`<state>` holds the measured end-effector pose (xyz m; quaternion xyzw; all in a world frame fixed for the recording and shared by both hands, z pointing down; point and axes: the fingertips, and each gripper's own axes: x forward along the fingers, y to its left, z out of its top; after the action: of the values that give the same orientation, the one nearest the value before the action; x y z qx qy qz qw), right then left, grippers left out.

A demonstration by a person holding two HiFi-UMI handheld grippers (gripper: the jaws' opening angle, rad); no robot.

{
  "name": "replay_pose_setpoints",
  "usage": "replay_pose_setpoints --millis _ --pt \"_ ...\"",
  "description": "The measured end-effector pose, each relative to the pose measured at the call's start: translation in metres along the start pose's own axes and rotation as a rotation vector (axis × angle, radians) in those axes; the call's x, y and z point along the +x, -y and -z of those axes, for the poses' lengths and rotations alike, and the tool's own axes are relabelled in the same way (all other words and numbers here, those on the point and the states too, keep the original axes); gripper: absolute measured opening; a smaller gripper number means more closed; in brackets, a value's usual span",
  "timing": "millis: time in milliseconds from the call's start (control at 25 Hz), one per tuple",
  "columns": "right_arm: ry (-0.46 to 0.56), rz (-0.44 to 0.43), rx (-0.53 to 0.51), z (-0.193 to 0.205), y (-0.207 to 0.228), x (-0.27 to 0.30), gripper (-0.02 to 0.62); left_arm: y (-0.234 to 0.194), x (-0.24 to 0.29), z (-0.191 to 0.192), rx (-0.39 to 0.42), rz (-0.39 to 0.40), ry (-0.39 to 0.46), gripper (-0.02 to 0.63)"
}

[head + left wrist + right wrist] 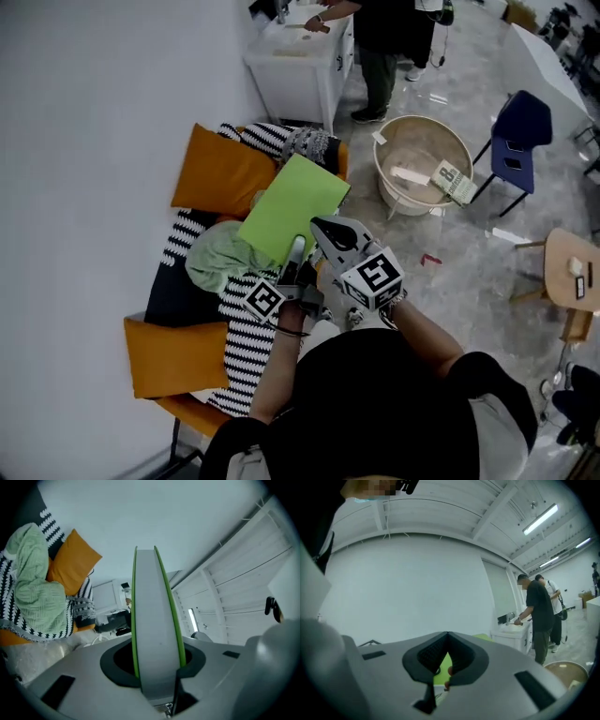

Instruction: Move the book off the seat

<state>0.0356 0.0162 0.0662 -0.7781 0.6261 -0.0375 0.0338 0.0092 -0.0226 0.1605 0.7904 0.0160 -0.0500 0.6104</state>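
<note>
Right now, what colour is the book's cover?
The book is bright green; the head view shows it best.

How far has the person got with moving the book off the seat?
Done: the left gripper has its jaws clamped on the green book, which looks raised above the seat. In hand: the book hangs tilted over the orange cushions; the right gripper, jaws shut, holds nothing. Left: carry it clear and set it down elsewhere.
</note>
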Motion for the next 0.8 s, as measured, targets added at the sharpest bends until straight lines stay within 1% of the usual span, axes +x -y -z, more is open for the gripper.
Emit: replay_pose_setpoints --millis 160,240,320,400,440,520,600,800 --pt "-0.017 0.126 -0.018 0.002 0.022 -0.008 0.015 -0.003 0.025 0.017 -0.025 0.047 -0.124 0.152" --pt "-0.01 0.188 -0.016 0.001 0.031 -0.011 0.015 -0.006 0.032 0.022 -0.028 0.06 -0.184 0.152" --pt "-0.003 0.252 -0.011 0.0 0.038 -0.014 0.015 -0.007 0.037 0.029 -0.062 0.074 -0.239 0.152" --pt "-0.001 0.315 -0.007 0.001 0.043 -0.019 0.015 -0.012 0.042 0.035 -0.068 0.085 -0.292 0.152" --pt "0.001 0.343 -0.006 0.001 0.046 -0.023 0.015 -0.013 0.045 0.037 -0.069 0.09 -0.316 0.152" --pt "0.004 0.393 -0.002 0.001 0.05 -0.031 0.015 -0.012 0.052 0.045 -0.096 0.097 -0.359 0.152" --pt "0.006 0.441 0.001 0.001 0.056 -0.042 0.015 -0.009 0.06 0.053 -0.1 0.11 -0.402 0.152" --pt "0.023 0.548 0.011 -0.001 0.076 -0.065 0.015 -0.009 0.076 0.076 -0.118 0.13 -0.482 0.152"
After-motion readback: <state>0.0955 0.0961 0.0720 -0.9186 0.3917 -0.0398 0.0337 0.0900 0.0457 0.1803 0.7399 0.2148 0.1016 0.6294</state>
